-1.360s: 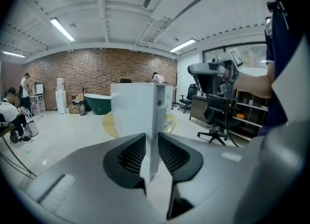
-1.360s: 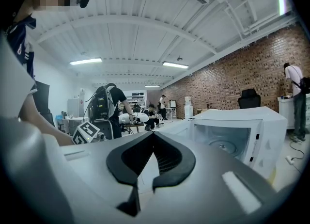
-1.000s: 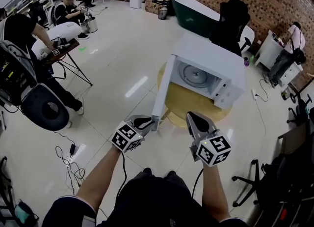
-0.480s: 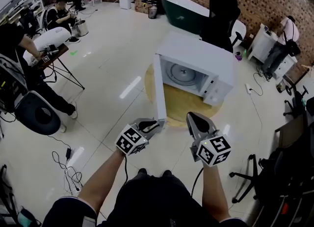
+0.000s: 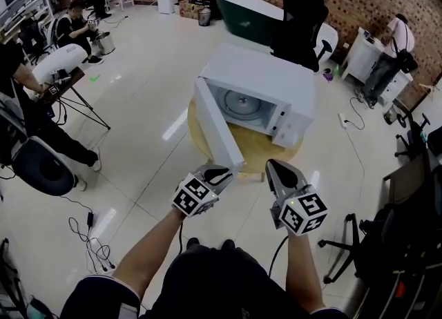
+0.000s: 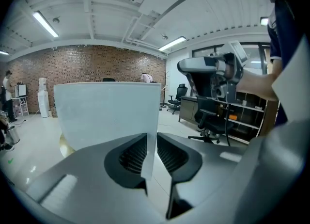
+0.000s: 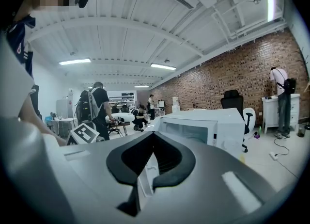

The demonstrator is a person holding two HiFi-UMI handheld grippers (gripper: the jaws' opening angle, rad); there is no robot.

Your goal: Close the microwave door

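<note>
A white microwave (image 5: pixel 266 79) stands on a round wooden table (image 5: pixel 259 146). Its door (image 5: pixel 217 131) hangs open, hinged at the left and angled toward me. My left gripper (image 5: pixel 219 171) holds the door's free edge. In the left gripper view the thin door panel (image 6: pixel 106 111) runs between the pads of the left gripper (image 6: pixel 151 138), whose jaws are closing on it. My right gripper (image 5: pixel 275 167) hovers beside the left one, just right of the door's edge, shut and empty. The right gripper view shows the right gripper (image 7: pixel 154 133) pointing at the microwave's (image 7: pixel 213 121) open front.
A black office chair (image 5: pixel 300 21) and a dark green bathtub (image 5: pixel 245 7) stand behind the microwave. People work at the left around a folding table (image 5: pixel 59 79). Cables (image 5: pixel 90 224) lie on the floor at lower left. Another chair (image 5: pixel 345 242) stands at the right.
The door has swung partway toward the microwave's front with my left gripper on its edge. Both grippers have advanced and the microwave has shifted left in the head view.
</note>
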